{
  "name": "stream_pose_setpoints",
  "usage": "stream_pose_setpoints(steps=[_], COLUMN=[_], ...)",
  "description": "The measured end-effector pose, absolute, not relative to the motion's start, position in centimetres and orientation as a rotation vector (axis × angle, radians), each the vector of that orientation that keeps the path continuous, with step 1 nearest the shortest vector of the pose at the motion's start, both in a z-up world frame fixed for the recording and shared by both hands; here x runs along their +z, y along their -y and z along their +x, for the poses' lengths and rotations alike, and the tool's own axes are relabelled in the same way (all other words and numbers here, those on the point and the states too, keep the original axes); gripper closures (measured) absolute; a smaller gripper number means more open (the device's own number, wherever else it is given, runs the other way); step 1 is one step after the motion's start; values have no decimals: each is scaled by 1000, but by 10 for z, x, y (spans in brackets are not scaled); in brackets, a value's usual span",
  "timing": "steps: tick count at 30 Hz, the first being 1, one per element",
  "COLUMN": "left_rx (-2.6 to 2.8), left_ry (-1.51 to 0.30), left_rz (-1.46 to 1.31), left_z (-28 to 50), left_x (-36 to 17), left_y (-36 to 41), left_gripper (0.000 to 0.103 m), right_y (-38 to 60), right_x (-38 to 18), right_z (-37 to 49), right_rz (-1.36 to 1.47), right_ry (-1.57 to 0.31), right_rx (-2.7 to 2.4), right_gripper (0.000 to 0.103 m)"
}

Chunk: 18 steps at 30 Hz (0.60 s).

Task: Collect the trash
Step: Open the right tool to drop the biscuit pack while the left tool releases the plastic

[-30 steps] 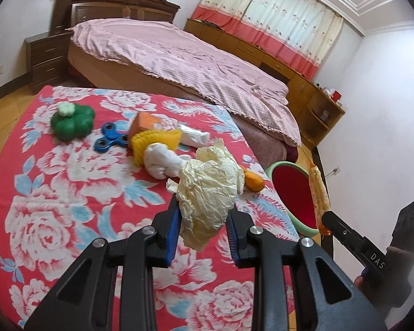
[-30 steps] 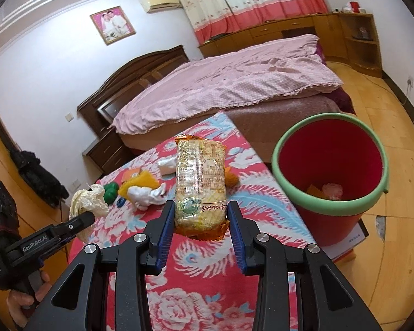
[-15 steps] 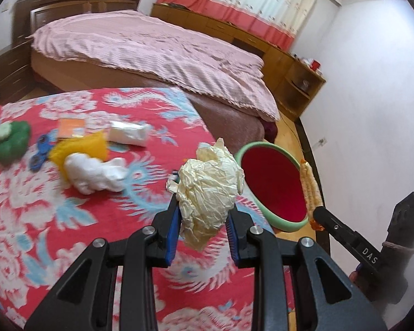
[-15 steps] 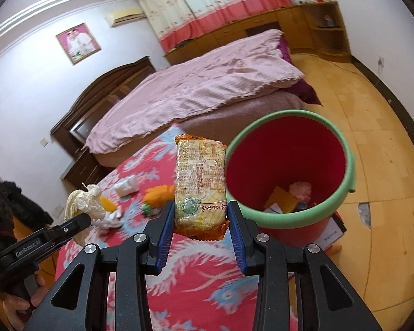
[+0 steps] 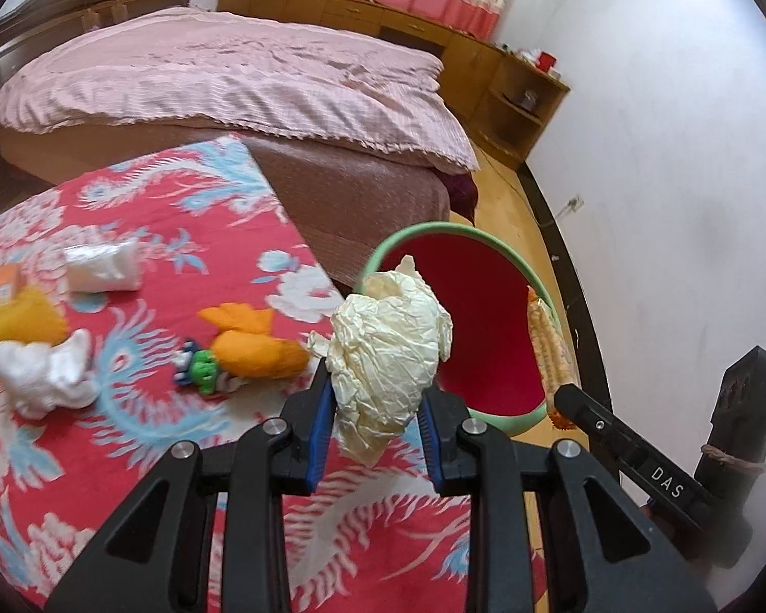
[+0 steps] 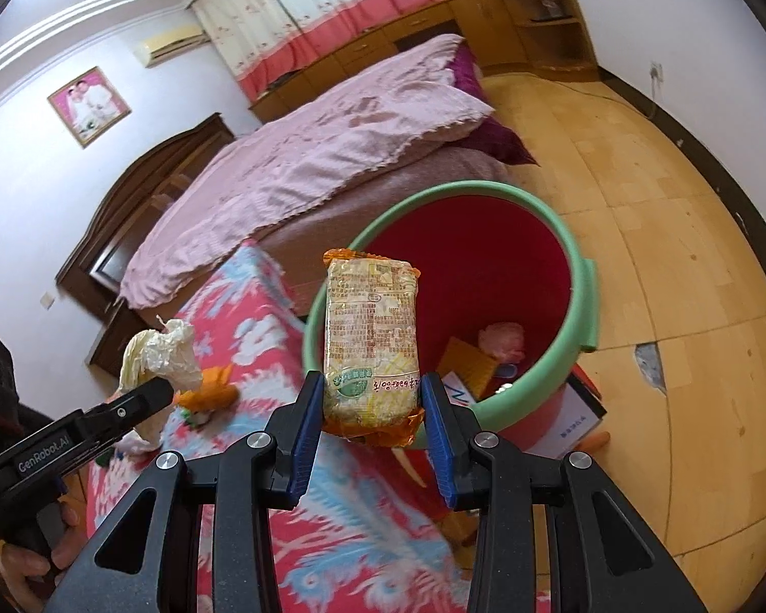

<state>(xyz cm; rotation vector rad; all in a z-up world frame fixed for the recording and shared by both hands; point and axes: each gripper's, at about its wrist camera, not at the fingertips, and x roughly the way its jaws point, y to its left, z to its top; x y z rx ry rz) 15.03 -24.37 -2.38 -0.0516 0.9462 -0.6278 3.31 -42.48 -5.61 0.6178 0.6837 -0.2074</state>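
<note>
My left gripper (image 5: 375, 426) is shut on a crumpled cream plastic bag (image 5: 388, 352), held in the air over the table's right edge, just short of the red bin with a green rim (image 5: 413, 235). My right gripper (image 6: 373, 421) is shut on a yellow-orange snack packet (image 6: 370, 342), which stands upright in front of the same bin (image 6: 584, 301). Some trash (image 6: 500, 339) lies at the bin's bottom. In the right wrist view the left gripper (image 6: 148, 398) with its bag (image 6: 161, 352) shows at the left; in the left wrist view the packet (image 5: 546, 347) hangs over the bin's right rim.
A table with a red flowered cloth (image 5: 127, 434) carries an orange carrot toy (image 5: 253, 347), a small green figure (image 5: 201, 365), a white wad (image 5: 41, 373), a yellow item (image 5: 18, 324) and a white packet (image 5: 102, 268). A pink bed (image 5: 230, 76) stands behind. Wooden floor (image 6: 664, 204) surrounds the bin.
Both grippers have travelled right across the table toward the bin, each keeping its item. The bin now fills more of both views and the toys have slid to the left.
</note>
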Motion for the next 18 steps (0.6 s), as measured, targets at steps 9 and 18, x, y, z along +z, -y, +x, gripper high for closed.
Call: stream_pose_setpoints(steps=[9,18], left_rx=[-670,-689], left_ry=[-983,-993], left_rz=[-4,21], left_z=[159,163], left_x=[-40,-48], left_y=[282,303], left_gripper=[73,73], right_y=[448,460], right_x=[-72,-79], right_z=[36,37], right_rz=[644,649], right_ry=[-701,-701], right_rx=[-258,-300], right_gripper=[64,62])
